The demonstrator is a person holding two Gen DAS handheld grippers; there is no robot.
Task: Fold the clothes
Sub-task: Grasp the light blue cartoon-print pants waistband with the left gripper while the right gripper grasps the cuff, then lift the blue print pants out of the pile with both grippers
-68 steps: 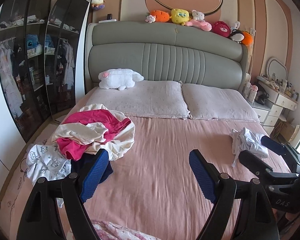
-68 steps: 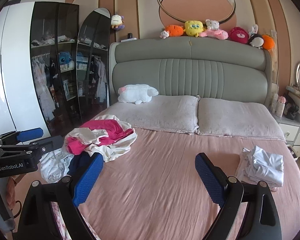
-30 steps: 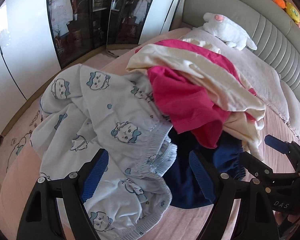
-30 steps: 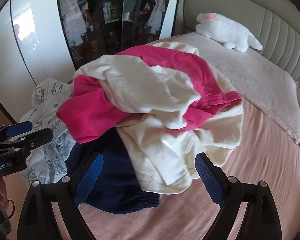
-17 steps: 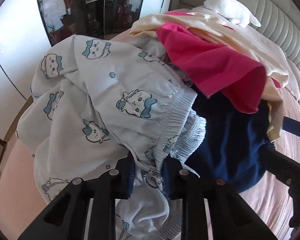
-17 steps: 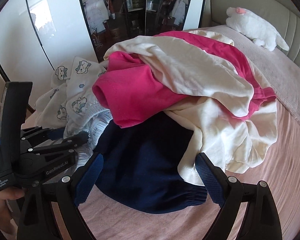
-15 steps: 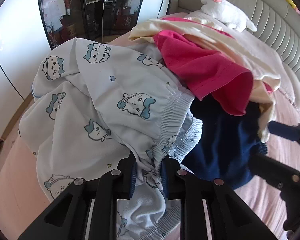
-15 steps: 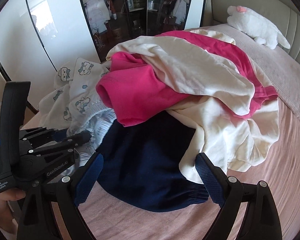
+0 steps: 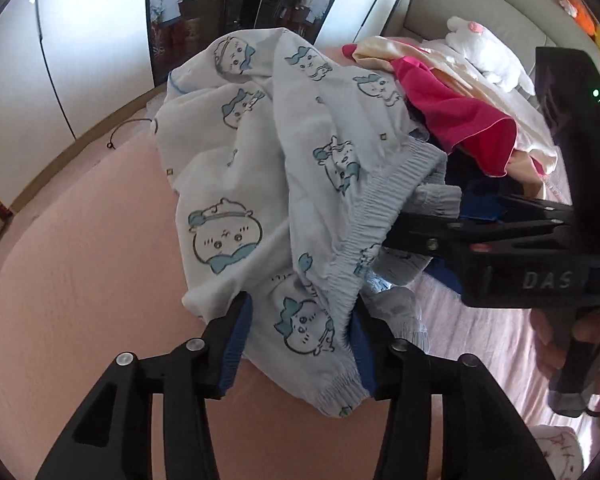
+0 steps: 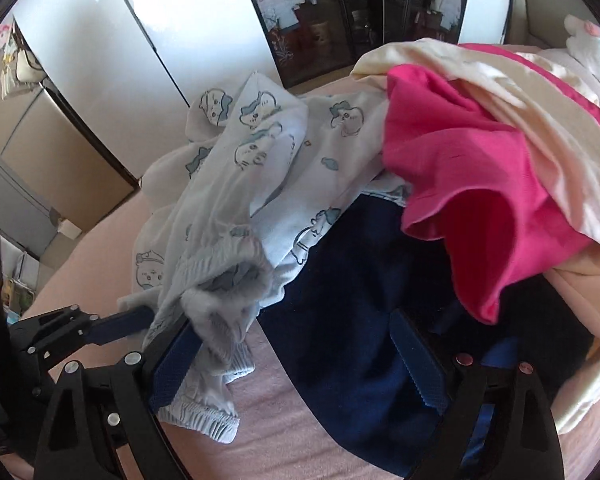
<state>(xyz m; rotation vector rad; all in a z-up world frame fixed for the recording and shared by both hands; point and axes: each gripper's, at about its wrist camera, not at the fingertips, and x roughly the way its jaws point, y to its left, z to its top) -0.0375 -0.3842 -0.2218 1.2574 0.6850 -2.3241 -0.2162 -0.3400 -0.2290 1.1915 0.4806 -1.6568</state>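
**Item: laundry heap, unfolded, on bed**

**Progress.** By my reading, the task is at its start. Nothing in view is folded, and all four garments lie in one tangle. One piece is being picked out. Left to do: pull it clear, spread it flat and fold it, then the same for the other three.

**Contents.**
- Printed garment [image 9: 260, 140]: pale, with a cartoon-face pattern and an elastic waistband. It sits at the near edge of the heap and drapes onto the bed [image 9: 80, 260].
- Navy garment [image 10: 340, 300]: under the others, partly covered.
- Pink garment [image 10: 460, 160]: on top of the navy one.
- Cream garment [image 10: 520, 92]: over the pink one, at the far side.

**Tools.**
- Left gripper [image 9: 296, 320]: fingers about half open and just been opening. Bunched waistband of the printed garment lies between them, loose rather than pinched.
- Right gripper [image 10: 294, 324]: fingers spread wide and holding nothing. One finger is at the waistband, the other over the navy garment.

**Surface.** Pink sheet, soft and lightly creased.

**Room.**
- Bedroom.
- Grey padded headboard [image 9: 460, 0].
- White plush toy [image 9: 484, 52] beyond the heap.
- Dark glass-fronted wardrobe [image 10: 340, 20] with clothes hanging inside.
- White doors next to the wardrobe.
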